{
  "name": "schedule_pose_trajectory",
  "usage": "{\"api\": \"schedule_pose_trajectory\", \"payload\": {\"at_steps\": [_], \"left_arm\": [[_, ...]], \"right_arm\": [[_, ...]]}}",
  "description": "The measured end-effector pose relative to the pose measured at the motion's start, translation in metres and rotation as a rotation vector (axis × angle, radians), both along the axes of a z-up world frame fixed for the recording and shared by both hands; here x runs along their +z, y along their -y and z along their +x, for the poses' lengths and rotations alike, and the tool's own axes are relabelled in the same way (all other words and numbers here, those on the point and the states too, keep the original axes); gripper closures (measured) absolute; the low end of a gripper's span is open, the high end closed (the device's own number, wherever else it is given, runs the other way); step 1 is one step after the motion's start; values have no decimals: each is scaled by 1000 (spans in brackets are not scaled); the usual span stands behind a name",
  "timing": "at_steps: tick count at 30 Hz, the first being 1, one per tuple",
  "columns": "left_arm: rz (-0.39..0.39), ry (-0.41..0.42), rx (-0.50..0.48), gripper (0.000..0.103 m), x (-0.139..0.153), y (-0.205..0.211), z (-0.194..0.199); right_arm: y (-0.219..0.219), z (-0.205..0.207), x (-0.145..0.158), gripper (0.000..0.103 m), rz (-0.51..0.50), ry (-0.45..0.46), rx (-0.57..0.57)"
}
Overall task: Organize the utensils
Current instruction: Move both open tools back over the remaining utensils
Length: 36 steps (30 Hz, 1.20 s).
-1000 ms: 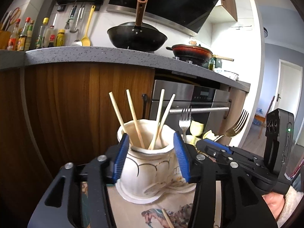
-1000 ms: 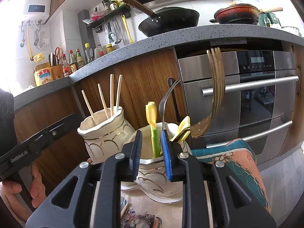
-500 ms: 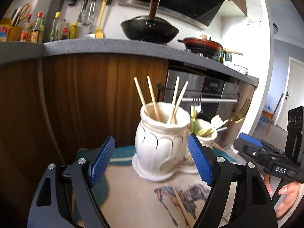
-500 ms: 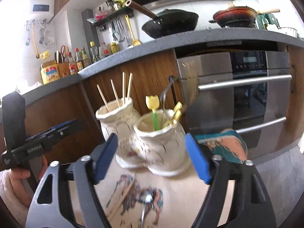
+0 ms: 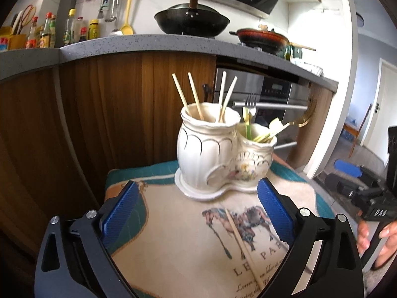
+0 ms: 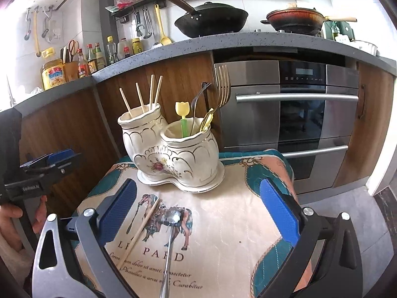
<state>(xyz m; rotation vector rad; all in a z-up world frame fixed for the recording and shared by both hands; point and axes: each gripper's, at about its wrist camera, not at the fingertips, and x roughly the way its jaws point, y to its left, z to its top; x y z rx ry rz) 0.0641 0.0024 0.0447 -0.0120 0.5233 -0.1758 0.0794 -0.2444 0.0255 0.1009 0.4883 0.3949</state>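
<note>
A white two-pot ceramic holder point(image 5: 218, 154) point(image 6: 171, 154) stands at the far side of a printed mat point(image 5: 188, 243) point(image 6: 223, 223). One pot holds several chopsticks point(image 5: 196, 96) point(image 6: 141, 96); the other holds a gold fork point(image 6: 222, 87), a silver fork point(image 5: 251, 104) and a yellow-green utensil point(image 6: 183, 114). A loose chopstick point(image 5: 240, 241) point(image 6: 139, 231) and a metal spoon point(image 6: 170, 238) lie on the mat. My left gripper point(image 5: 196, 213) is open and empty, short of the holder. My right gripper point(image 6: 198, 211) is open and empty above the spoon.
Wooden cabinets and a steel oven point(image 6: 285, 114) stand right behind the table. The counter above carries a black wok point(image 5: 192, 21), a red pan point(image 6: 295, 17) and bottles point(image 6: 91, 59). The mat's edges drop off left and right.
Both grippers pulled back from the holder and opened wide. The right gripper let go of the gold fork, which now stands in the smaller pot. The loose chopstick and spoon came into view.
</note>
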Motion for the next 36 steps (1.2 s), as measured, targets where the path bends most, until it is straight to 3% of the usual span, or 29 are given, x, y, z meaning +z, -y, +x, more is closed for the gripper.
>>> {"api": "schedule_pose_trajectory", "payload": {"at_steps": [8,16,22,31,36], "left_arm": [[89,-166,18,7,-22,16,-1],[91,-305,-18,7,-53,27,-5],[130,-352,-57,8,-68,39,-9],[172,-397,-114,8,-82,62,-13],[233,-421,-145,13,-91,74,-13]], "right_arm": [[-1,-10,2,5,-24,-12,-12],[-1,-12,-14,5,-74,-81,-17],[1,-13,-31,5,-108,-129,-20],[12,-10,-33,5,-73,-155,-39],[11,-9,-38,5,-78,-166,-29]]}}
